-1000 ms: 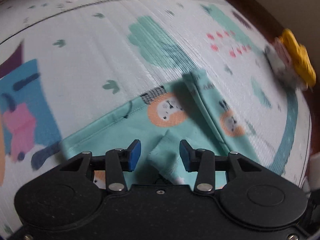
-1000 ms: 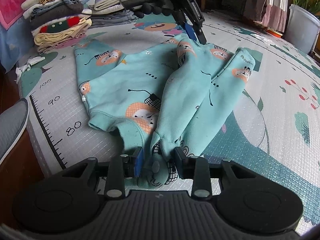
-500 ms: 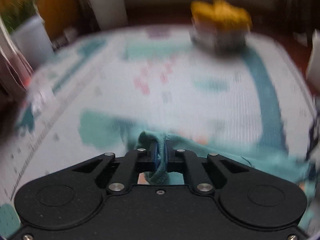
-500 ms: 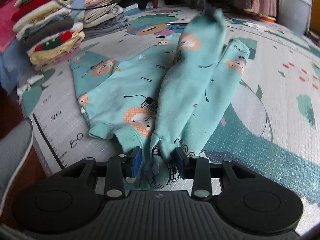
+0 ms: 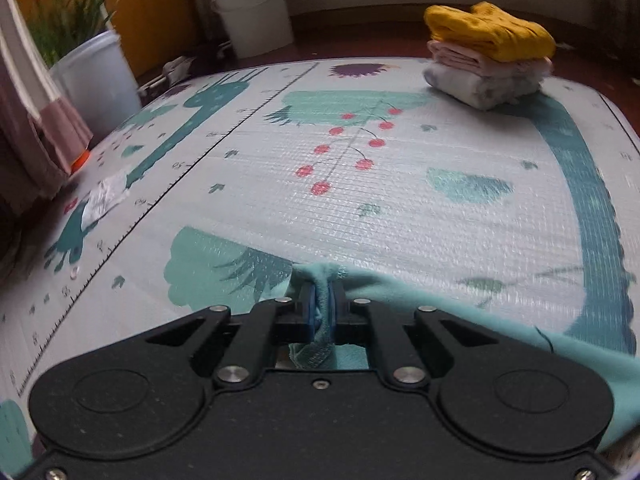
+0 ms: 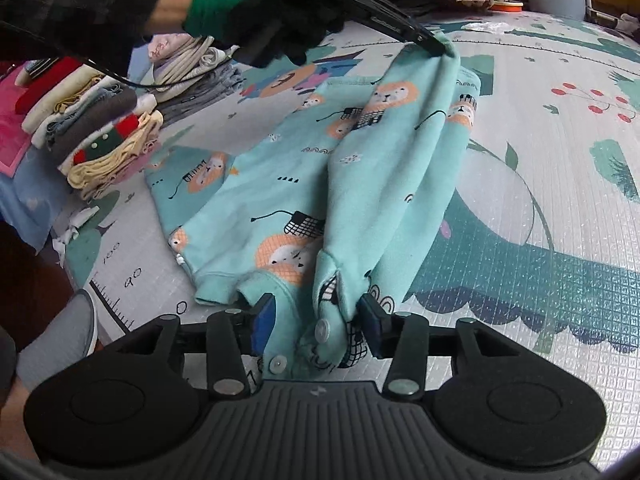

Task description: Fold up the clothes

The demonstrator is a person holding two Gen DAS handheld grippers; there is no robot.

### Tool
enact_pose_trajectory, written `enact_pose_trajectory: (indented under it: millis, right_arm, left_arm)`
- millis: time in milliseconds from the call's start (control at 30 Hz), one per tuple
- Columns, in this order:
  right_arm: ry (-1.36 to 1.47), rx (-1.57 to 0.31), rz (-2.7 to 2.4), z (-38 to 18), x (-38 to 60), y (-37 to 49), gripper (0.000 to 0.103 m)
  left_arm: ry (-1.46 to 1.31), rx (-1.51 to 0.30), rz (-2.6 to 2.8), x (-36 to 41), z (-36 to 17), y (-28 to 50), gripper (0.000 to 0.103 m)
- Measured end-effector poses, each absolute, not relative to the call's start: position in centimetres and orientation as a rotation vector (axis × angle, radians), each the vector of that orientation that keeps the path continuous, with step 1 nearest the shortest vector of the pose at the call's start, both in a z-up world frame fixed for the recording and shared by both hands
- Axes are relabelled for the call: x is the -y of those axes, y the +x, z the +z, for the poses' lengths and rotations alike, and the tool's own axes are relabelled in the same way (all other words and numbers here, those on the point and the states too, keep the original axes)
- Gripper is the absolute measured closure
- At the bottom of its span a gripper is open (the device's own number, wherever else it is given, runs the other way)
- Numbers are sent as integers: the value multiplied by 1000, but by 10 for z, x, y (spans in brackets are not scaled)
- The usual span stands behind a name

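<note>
A teal baby garment printed with orange lions lies on the play mat. In the right wrist view its far end is raised off the mat, pinched by my left gripper, which a black-gloved hand with a green cuff holds. The left wrist view shows that gripper shut on a bunched fold of the teal cloth, which trails away to the right. My right gripper is at the garment's near end with the snap buttons. Its jaws are opening, with the cloth between them and the left pad clear of it.
A stack of folded clothes topped by a yellow piece sits at the mat's far right corner. Another pile of folded clothes lies at the left of the right wrist view. White buckets and a potted plant stand beyond the mat.
My left gripper went from open over the garment to shut on its end, then lifted and rolled. The right gripper's jaws have widened around the near end, staying in place.
</note>
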State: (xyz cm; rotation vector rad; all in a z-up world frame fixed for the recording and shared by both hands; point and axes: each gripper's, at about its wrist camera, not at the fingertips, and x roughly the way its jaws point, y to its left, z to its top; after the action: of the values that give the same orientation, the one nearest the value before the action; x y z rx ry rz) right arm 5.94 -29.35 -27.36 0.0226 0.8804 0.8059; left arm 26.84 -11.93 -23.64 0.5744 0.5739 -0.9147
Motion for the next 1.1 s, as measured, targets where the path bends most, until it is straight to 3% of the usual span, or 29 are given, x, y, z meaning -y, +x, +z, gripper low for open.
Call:
enact_pose_trajectory:
  millis: [433,733,767,800,867,967,1100]
  right_arm:
    - [-125,-843,810,-270,285,46,54]
    - [-173,-617,730,-246,293,45,58]
    - [-174,-606,743,-245,290,50,60]
    - [-171,-611,755,-246,286,58,61]
    - [-178,-621,787,-249,277,71,64]
    - [-220,-650,826,-256,266,80,68]
    - [-226,-713,837,-265,261,82,70]
  left_arm:
    - [596,-666,-878,137,-263,270,98]
    - [623,-662,-859,141,-270,267,97]
    - [627,-671,-852,142,-272,268,90]
    - [641,-693,-829,145,-275,270,71]
    - [645,-688,-781,145,-272,272,58]
    - [563,-650,-767,132,-250,276,58]
    - [514,-683,-871,117,-238,269,80]
